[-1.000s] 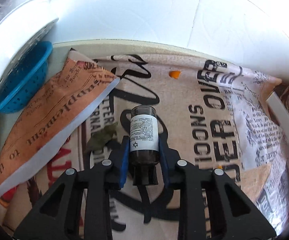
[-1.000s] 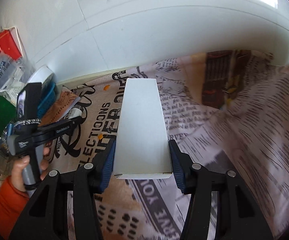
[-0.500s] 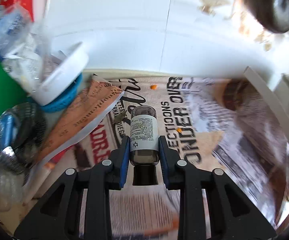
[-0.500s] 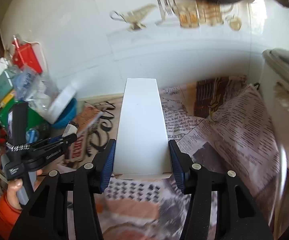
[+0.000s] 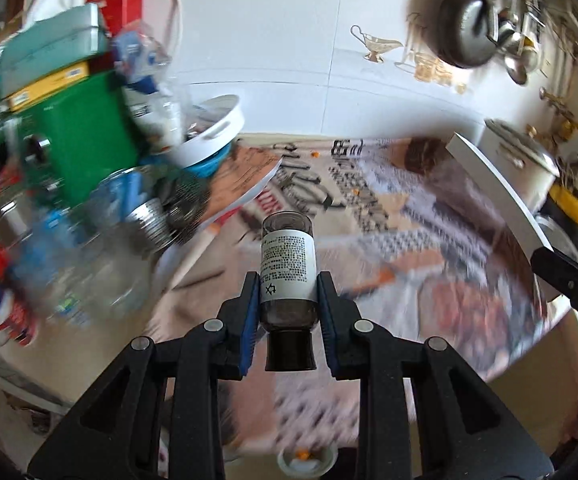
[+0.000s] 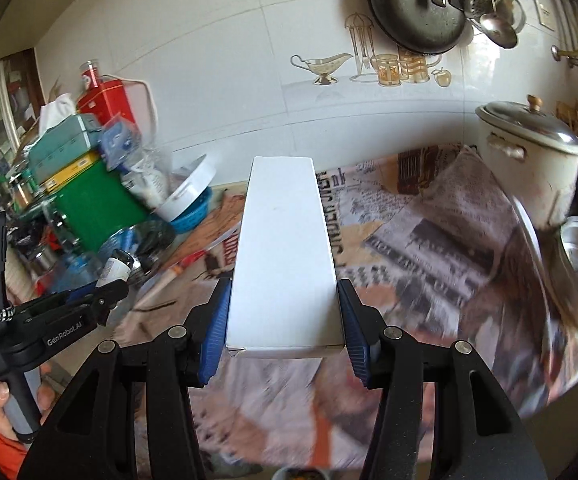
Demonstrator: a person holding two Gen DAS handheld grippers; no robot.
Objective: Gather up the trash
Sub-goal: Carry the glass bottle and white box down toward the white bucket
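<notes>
- The left claw (image 5: pixel 287 304) is clamped on a small dark glass bottle (image 5: pixel 287 268), its blue pads pressing both sides of the white printed label; the black cap points back toward the camera.
- The right claw (image 6: pixel 284 320) grips a long white box (image 6: pixel 283 256) by its near end, and the box juts forward, well above the desk.
- The newspaper (image 6: pixel 429 240) covering the desk lies below both held things, blurred in both views.
- Left of the newspaper stands a pile of clutter: a green box (image 6: pixel 93 208), a red tin (image 6: pixel 107 100) behind it, and a white dish (image 6: pixel 187 192) resting on a blue colander (image 6: pixel 193 216).
- Right of the newspaper stands a lidded white pot (image 6: pixel 529 160).
- On the wall above the newspaper hangs a dark frying pan (image 6: pixel 413 4).
</notes>
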